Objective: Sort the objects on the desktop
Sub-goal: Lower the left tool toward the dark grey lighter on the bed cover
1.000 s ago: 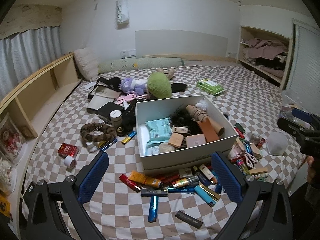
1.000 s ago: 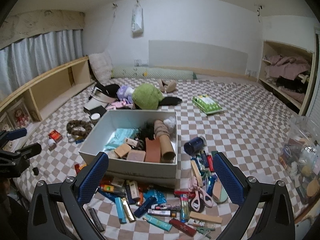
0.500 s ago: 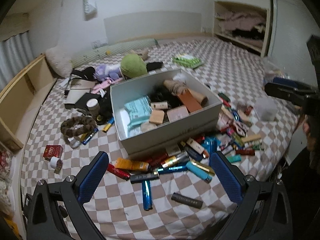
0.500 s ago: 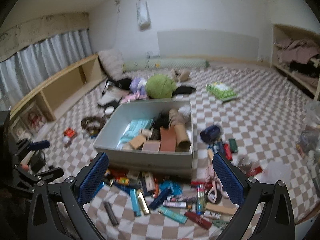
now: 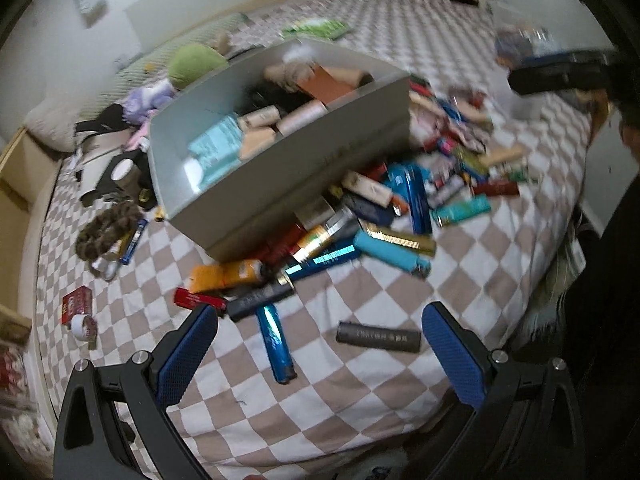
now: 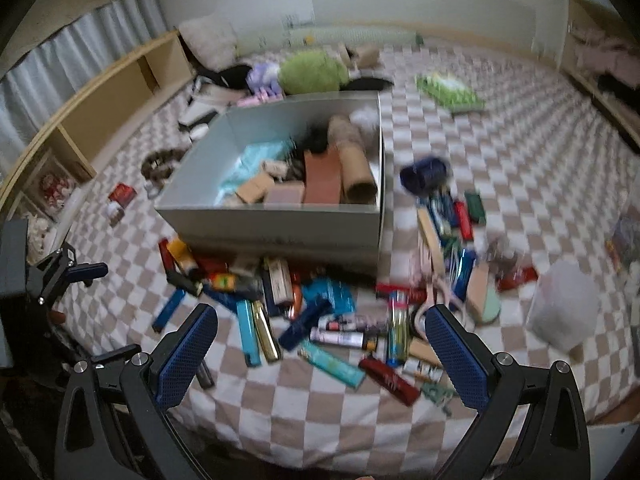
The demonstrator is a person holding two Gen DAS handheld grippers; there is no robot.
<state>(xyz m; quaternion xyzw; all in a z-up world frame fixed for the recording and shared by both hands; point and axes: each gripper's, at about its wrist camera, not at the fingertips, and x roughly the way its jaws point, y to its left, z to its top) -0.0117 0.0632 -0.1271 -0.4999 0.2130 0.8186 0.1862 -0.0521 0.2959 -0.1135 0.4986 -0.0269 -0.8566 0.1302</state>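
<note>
The left gripper (image 5: 320, 354), its blue-padded black fingers (image 5: 188, 354) spread wide and holding nothing, hangs over a bed covered in a beige-and-white checked sheet (image 5: 360, 392). Between its fingers lie a shiny blue cylindrical tube (image 5: 276, 346) and a dark grey cylindrical tube with pale lettering (image 5: 378, 337), well apart from each other. Just beyond, a heap of small items, among them an orange tube (image 5: 226, 274), a light-blue lighter (image 5: 392, 254) and a gold rectangular bar (image 5: 402, 239), crowds against the front wall of an open grey cardboard box (image 5: 280, 164). The box holds a pale-blue packet (image 5: 214, 152), tan blocks and brown cardboard rolls. To its left rest a brown furry ring (image 5: 108, 230), a small red carton (image 5: 76, 304) and a roll of white tape (image 5: 84, 326).

The right gripper (image 6: 320, 354), likewise wide apart and empty, hangs above the same pile from the other side, near a teal lighter (image 6: 332, 364) and a dark red tube (image 6: 388, 378). A pair of pink-handled scissors (image 6: 434, 300) and a navy cylindrical cup on its side (image 6: 424, 174) lie right of the box. Behind the box sit a green plush toy (image 6: 312, 72) and a green tissue pack (image 6: 450, 92). Both views are blurred.
</note>
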